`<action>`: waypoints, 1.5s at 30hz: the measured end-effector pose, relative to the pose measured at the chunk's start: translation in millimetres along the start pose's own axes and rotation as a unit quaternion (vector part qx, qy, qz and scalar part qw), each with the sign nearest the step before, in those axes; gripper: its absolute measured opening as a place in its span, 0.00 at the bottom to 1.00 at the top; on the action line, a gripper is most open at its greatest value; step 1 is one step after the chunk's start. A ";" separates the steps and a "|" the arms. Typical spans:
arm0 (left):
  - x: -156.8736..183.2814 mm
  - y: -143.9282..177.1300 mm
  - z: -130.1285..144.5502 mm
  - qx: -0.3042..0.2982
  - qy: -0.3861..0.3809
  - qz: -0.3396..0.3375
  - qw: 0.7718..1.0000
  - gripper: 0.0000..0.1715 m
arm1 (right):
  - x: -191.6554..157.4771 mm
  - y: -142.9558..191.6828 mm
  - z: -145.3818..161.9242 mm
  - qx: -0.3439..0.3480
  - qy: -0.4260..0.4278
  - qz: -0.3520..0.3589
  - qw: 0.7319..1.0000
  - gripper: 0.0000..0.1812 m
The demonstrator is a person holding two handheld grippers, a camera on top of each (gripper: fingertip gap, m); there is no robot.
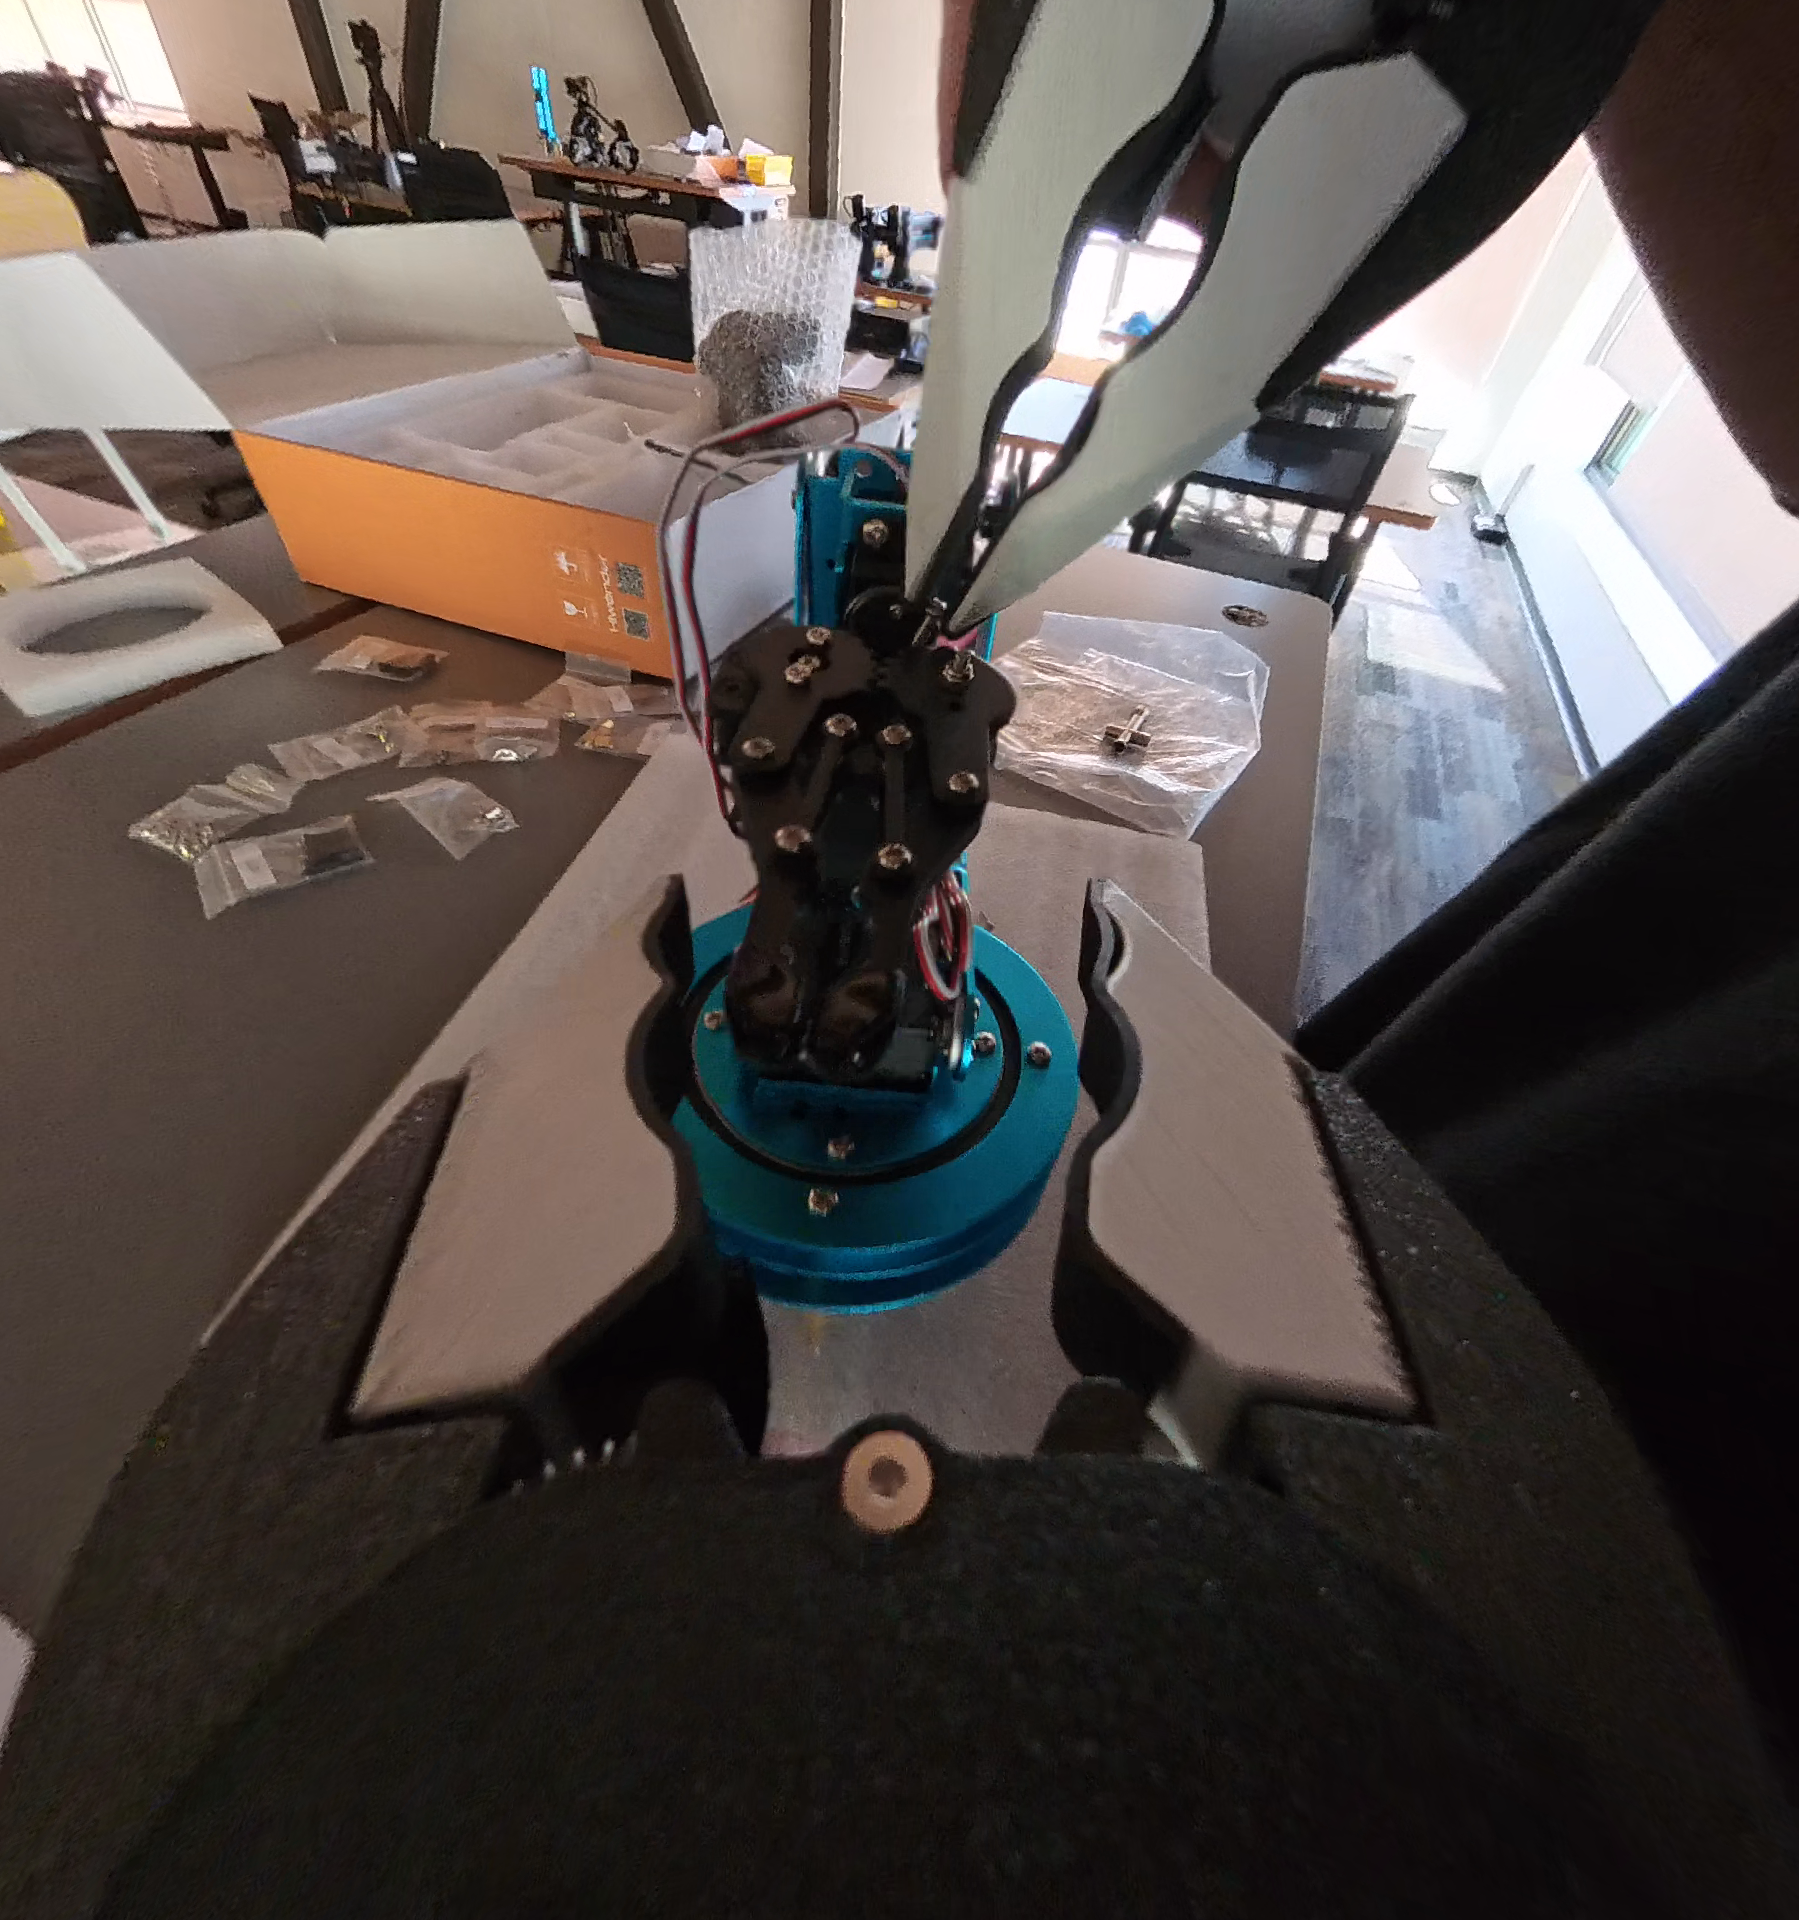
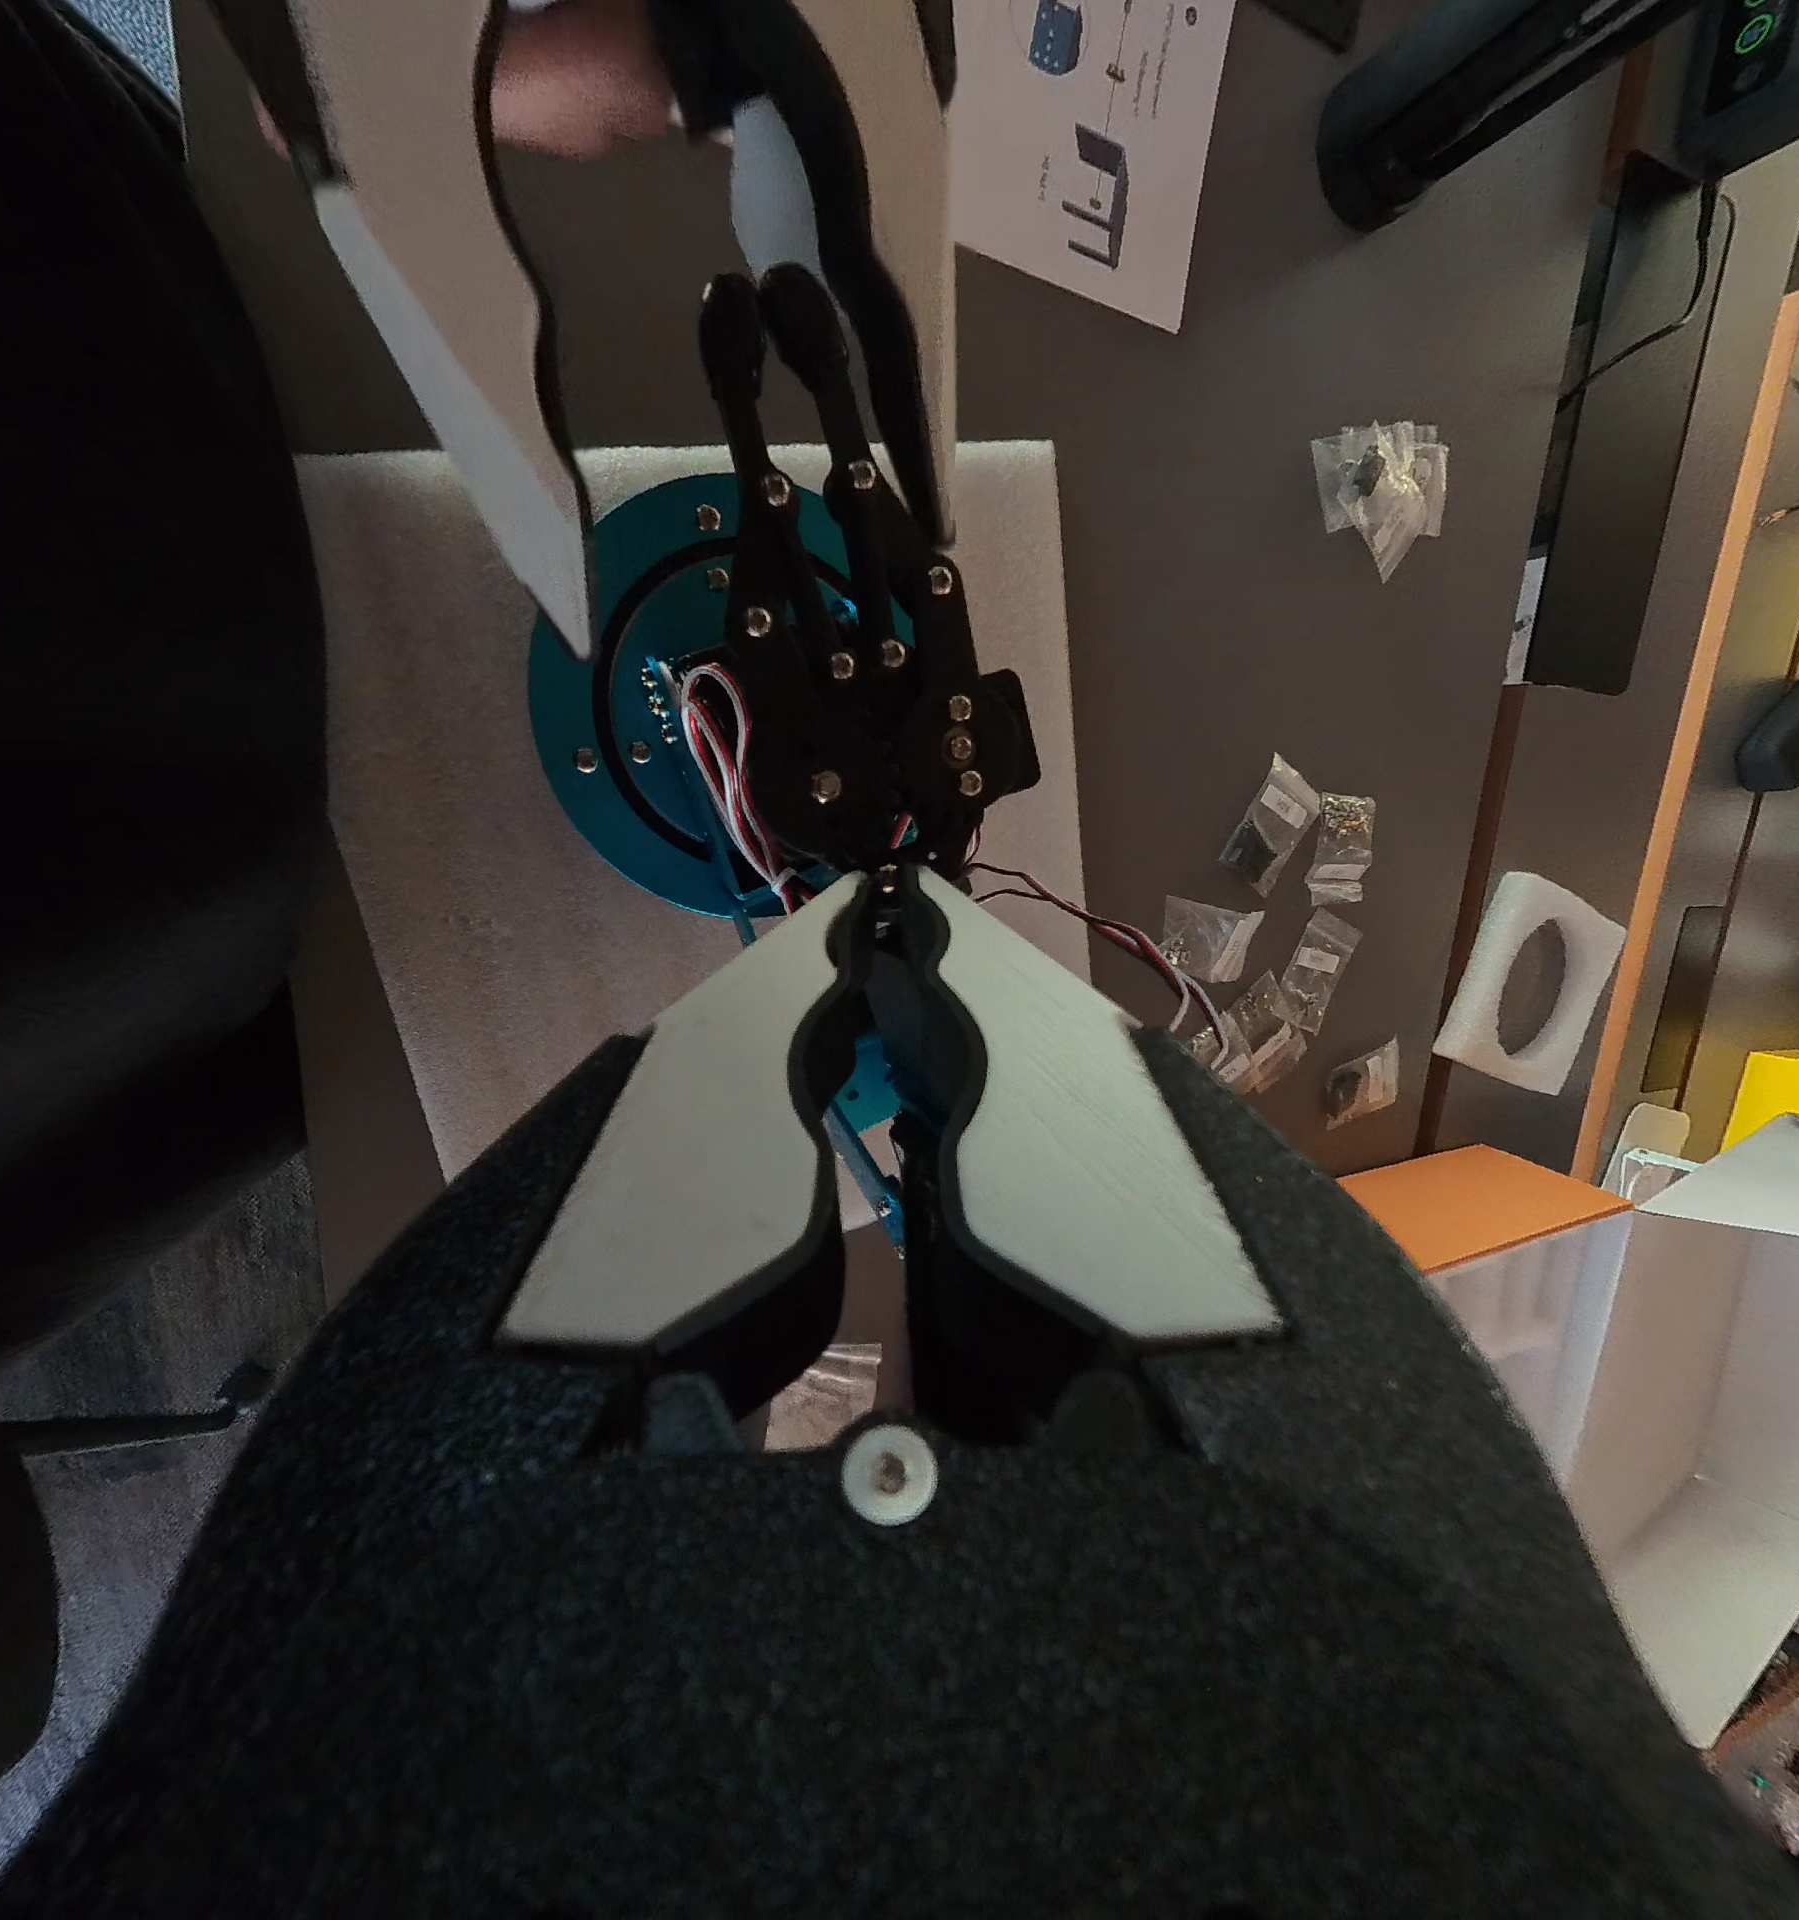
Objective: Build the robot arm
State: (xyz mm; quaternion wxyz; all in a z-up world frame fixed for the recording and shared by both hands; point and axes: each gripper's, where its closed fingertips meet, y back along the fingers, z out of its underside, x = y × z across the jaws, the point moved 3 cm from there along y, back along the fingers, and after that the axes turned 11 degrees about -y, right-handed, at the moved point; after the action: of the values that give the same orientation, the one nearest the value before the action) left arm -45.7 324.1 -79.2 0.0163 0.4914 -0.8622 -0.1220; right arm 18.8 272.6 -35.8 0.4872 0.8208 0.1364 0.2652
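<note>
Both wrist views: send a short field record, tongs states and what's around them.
left tongs: open, straddling the blue round base
right tongs: shut on a small screw at the black claw
support: white foam pad
nearby: parts bags, orange box

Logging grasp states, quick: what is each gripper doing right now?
Left gripper: jaws open around the blue round base.
Right gripper: jaws closed on a small screw at the black claw.
</note>
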 end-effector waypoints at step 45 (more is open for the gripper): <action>-16.0 -50.0 -13.1 -0.004 -0.010 -0.011 1.000 0.37 | 11.3 -4.7 0.4 -0.001 0.028 0.012 1.000 0.02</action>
State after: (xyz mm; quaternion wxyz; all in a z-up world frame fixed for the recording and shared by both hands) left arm 6.8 310.8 -76.3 0.0084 0.4998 -0.8561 -0.1309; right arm 28.5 280.0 -36.7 0.4805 0.8144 0.1403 0.2936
